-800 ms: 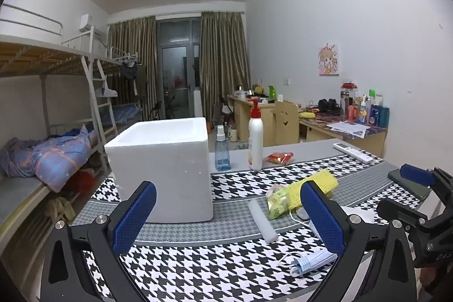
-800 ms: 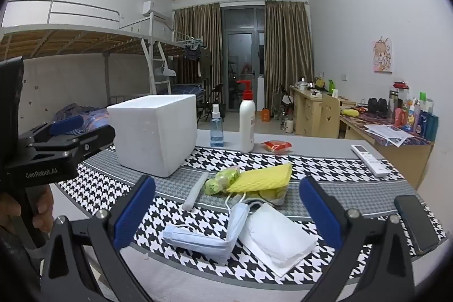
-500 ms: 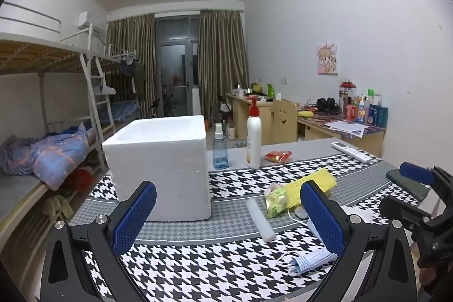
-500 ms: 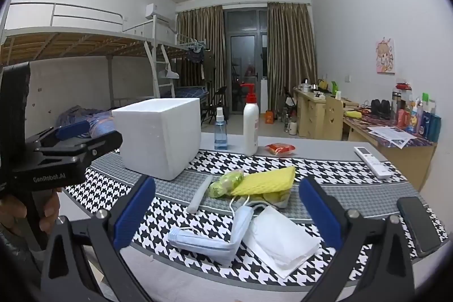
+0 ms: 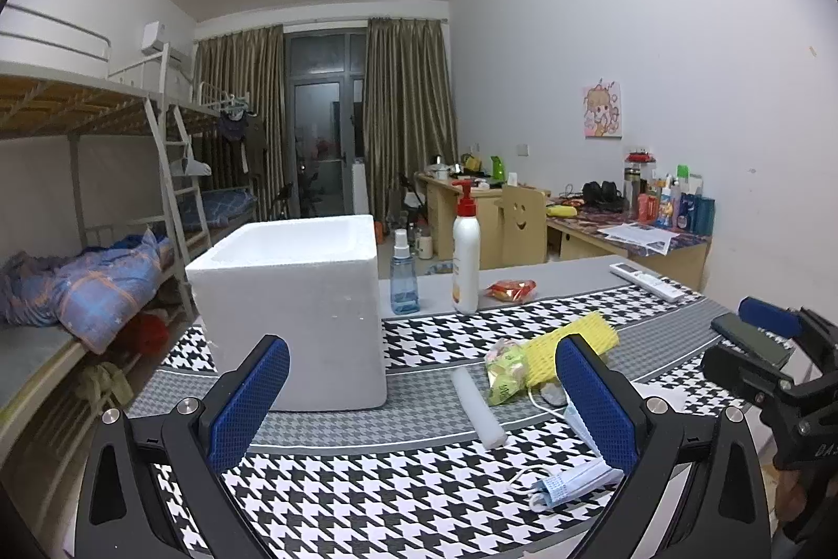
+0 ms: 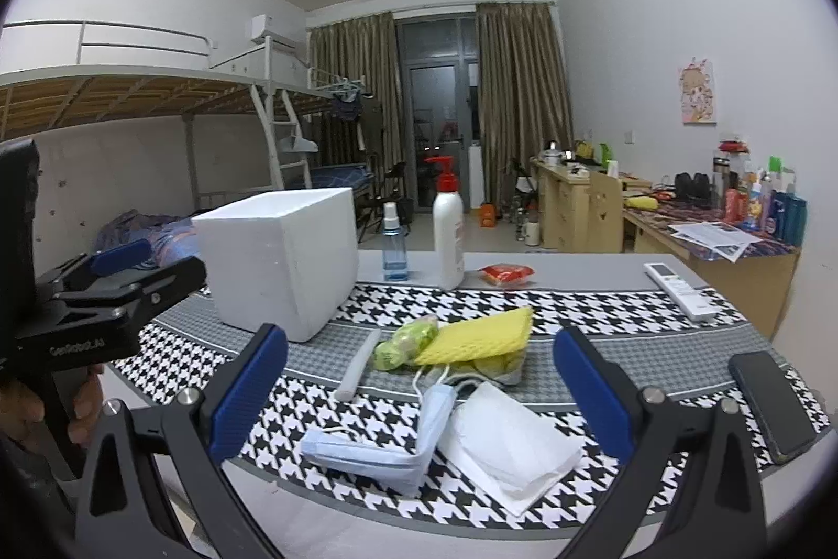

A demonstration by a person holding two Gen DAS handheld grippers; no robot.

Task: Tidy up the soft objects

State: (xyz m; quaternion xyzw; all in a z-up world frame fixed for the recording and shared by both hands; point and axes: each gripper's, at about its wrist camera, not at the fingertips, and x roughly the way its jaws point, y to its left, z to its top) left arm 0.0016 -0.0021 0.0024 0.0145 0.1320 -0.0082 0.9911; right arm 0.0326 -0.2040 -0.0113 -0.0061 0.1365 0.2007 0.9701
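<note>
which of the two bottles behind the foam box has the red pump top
The taller white bottle, standing right of the small clear blue spray bottle. Its top is a red pump, while the spray bottle has a clear cap and blue liquid.

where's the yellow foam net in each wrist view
Left wrist: the yellow foam net lies right of centre, partly behind the right finger of the left tongs.
Right wrist: the net lies at centre, above the blue face masks.
Shared landmark: the white foam box, left of the net in both.

Soft items (image 6: 474, 339) beside foam box (image 6: 283, 258)
</note>
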